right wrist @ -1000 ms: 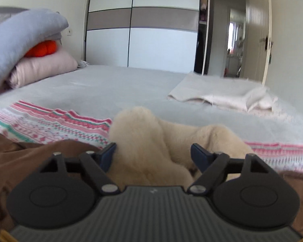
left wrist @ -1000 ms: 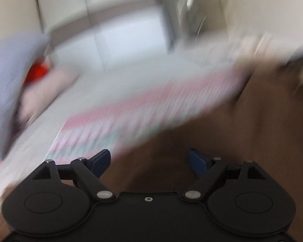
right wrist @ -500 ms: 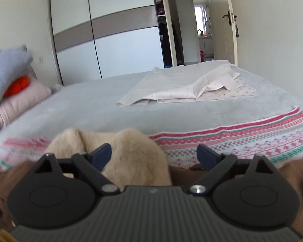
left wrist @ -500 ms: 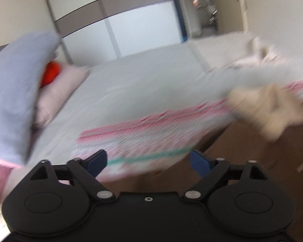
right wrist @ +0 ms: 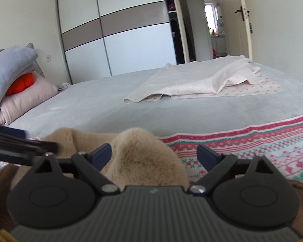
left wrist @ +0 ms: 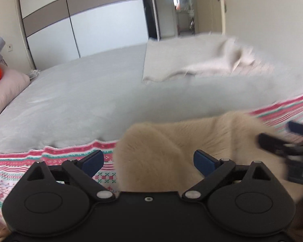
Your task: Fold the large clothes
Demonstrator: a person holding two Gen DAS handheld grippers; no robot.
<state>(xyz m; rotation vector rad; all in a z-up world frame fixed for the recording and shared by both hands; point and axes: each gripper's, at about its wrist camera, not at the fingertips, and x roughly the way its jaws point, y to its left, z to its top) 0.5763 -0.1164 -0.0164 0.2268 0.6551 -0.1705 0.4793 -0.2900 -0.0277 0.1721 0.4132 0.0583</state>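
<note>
Lying at the near edge of the bed (right wrist: pixel 103 109), a beige fur collar (right wrist: pixel 143 157) is seen bunched up on a brown garment (right wrist: pixel 2 183), which shows only as dark cloth at the near corners of both views. Beneath them a knitted blanket (right wrist: pixel 262 147) with red, green and white bands is spread along the near side of the grey bedcover.

The left gripper (left wrist: pixel 149 161) is held released, its blue fingers (left wrist: pixel 94 160) set wide apart; the fur collar (left wrist: pixel 171 147) rises between them, but no pad is pressed against it. The right gripper (right wrist: pixel 154 154) is likewise released, with the fur mound just beside its left finger and patterned blanket beneath its right one. The jaws of both have just been opening, and nothing is gripped by either. Each gripper is caught, blurred, at the edge of the other's view: the right gripper (left wrist: pixel 288 147) at the right, the left gripper (right wrist: pixel 14 145) at the left.

Farther off on the bed a pale folded sheet (right wrist: pixel 202 80) is laid out to the right. At the far left a pink pillow (right wrist: pixel 26 98), an orange cushion (right wrist: pixel 20 83) and a grey-blue blanket (right wrist: pixel 8 68) are stacked. A white and taupe wardrobe (right wrist: pixel 119 34) stands against the far wall, with an open door (right wrist: pixel 238 20) to its right.
</note>
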